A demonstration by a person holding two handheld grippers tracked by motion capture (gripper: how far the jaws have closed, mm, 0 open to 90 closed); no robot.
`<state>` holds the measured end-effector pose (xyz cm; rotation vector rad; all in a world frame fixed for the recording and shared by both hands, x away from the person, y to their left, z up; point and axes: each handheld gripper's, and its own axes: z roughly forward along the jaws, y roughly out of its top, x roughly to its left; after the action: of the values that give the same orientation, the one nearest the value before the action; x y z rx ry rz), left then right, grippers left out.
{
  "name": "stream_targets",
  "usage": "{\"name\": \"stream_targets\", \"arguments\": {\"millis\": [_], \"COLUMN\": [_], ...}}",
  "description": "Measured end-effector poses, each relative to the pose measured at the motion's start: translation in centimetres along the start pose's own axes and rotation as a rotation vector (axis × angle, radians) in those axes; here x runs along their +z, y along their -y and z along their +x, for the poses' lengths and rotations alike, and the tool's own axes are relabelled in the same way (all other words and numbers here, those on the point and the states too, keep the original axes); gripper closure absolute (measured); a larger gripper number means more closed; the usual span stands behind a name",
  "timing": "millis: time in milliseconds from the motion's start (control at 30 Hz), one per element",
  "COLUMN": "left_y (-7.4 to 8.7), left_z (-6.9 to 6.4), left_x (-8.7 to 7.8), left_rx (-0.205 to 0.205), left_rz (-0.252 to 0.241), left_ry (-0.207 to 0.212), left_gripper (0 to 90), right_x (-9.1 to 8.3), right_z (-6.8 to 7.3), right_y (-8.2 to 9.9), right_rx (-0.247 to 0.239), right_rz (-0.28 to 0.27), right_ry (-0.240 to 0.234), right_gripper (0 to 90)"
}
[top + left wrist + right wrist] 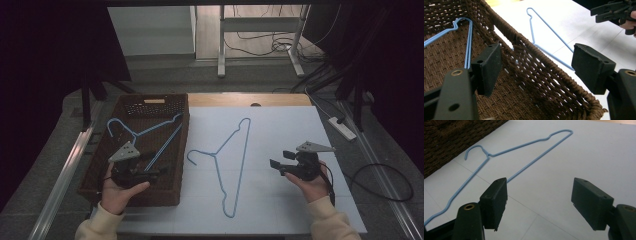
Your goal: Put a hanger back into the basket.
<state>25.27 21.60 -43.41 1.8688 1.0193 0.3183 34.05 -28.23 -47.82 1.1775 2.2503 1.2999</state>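
Note:
A blue wire hanger (215, 156) lies flat on the white table cover (290, 130), hook toward the basket; it also appears in the left gripper view (551, 28) and the right gripper view (488, 155). A second blue hanger (136, 135) (469, 42) rests inside the brown woven basket (184, 150) (554, 82) (449, 140). My left gripper (156, 164) (539, 67) hovers over the basket's right side, open, its jaws either side of the wall without touching. My right gripper (280, 159) (539, 202) (599, 13) is held open above the cover, right of the table hanger, with nothing between its pads.
The basket fills the table's left part. A bare wooden strip (250, 100) runs along the far table edge. On the floor lie a power strip (342, 127) and cables (385, 180) at right, and a desk frame (260, 45) stands behind.

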Motion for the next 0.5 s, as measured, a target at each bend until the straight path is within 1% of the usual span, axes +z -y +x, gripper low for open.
{"name": "stream_targets", "arguments": {"millis": [133,167,233,267,300,367,433,467,500], "left_y": [0.0,0.1,0.1,0.1,0.2,0.2,0.2,0.2,0.2], "left_z": [0.1,0.1,0.2,0.2,0.2,0.2,0.1,0.1,0.0], "left_x": [0.1,0.1,0.2,0.2,0.3,0.4,0.4,0.4,0.5], "left_rx": [0.0,0.0,-0.002,-0.002,-0.003,-0.003,-0.004,-0.004,-0.003], "left_rz": [0.001,0.003,0.006,0.006,0.007,0.006,0.006,0.006,0.007], "left_ry": [0.006,0.007,0.011,0.011,0.015,0.017,0.02,0.02,0.02], "left_gripper": [25.0,25.0,25.0,25.0,25.0,25.0,25.0,24.9,24.8], "right_x": [1.1,1.1,1.9,1.9,2.7,2.9,3.7,4.0,4.7], "right_z": [0.2,0.2,0.3,0.3,0.4,0.4,0.6,0.6,0.6], "right_y": [-1.0,-1.0,-1.6,-1.6,-2.1,-2.2,-2.8,-3.0,-3.6], "right_rx": [-0.025,-0.025,-0.039,-0.039,-0.047,-0.052,-0.061,-0.063,-0.069], "right_rz": [0.031,0.031,0.043,0.043,0.061,0.068,0.086,0.091,0.106], "right_ry": [-0.009,-0.009,-0.014,-0.014,-0.021,-0.024,-0.034,-0.038,-0.05], "right_gripper": [30.5,30.5,33.0,33.0,35.8,36.6,39.2,41.4,46.6]}}
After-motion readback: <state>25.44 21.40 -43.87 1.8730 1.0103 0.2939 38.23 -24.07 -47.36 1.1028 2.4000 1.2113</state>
